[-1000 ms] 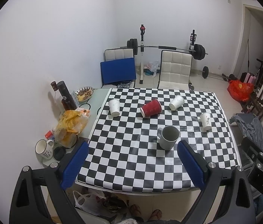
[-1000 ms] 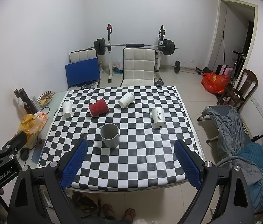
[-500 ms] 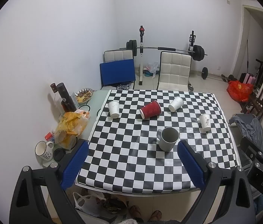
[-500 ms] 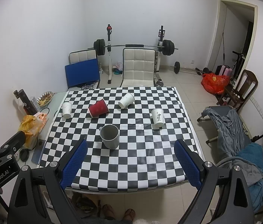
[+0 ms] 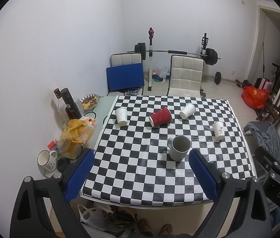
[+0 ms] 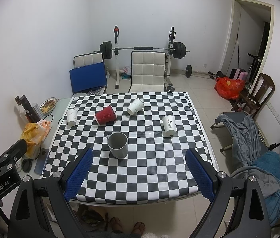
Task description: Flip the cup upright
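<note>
The left gripper hangs above the near edge of the desk, jaws spread wide with nothing between them; the right gripper is the same, wide open and holding nothing. Only the left view shows a white mug with dark lettering too small to read, off the left jaw, and the letters "DAS" on the other gripper's body at lower right. Only the right view shows a phone lying flat outside the left jaw, and "Robot.AI" on the other gripper's body at lower left.

Just beyond the jaw tips, between them in the right view and nearer the right jaw in the left view, stands a grey mug, upright, mouth up. Farther on, right of it, a printed cup with dark characters stands mouth down. Beyond the mug, the red cup lies on its side. Right of it a white cup also lies tipped over; far left, another cup stands mouth down.
</note>
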Demonstrator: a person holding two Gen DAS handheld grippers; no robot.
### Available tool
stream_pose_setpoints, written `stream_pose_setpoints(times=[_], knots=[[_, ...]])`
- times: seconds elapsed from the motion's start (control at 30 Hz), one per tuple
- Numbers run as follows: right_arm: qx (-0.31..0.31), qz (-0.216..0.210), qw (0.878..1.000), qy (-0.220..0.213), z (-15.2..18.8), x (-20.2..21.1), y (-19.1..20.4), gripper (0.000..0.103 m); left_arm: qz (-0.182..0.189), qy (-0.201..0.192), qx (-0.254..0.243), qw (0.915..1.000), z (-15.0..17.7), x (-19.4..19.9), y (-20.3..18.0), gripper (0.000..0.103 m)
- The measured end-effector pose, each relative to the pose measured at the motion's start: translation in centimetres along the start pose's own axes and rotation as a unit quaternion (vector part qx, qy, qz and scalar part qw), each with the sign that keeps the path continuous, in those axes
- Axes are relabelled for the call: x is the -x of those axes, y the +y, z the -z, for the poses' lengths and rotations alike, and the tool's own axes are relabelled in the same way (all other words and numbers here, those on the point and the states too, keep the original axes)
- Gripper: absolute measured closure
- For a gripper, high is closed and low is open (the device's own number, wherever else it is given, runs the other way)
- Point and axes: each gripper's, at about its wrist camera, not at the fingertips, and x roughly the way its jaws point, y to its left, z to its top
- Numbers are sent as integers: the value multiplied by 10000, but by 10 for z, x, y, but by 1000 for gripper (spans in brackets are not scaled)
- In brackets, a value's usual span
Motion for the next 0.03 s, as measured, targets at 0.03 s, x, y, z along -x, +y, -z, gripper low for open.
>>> stream_pose_setpoints(times=[0.03], knots=[[5,5,10000,-2,-1,0,0,8,-9,-6,-2,10000,0,0,0,6]])
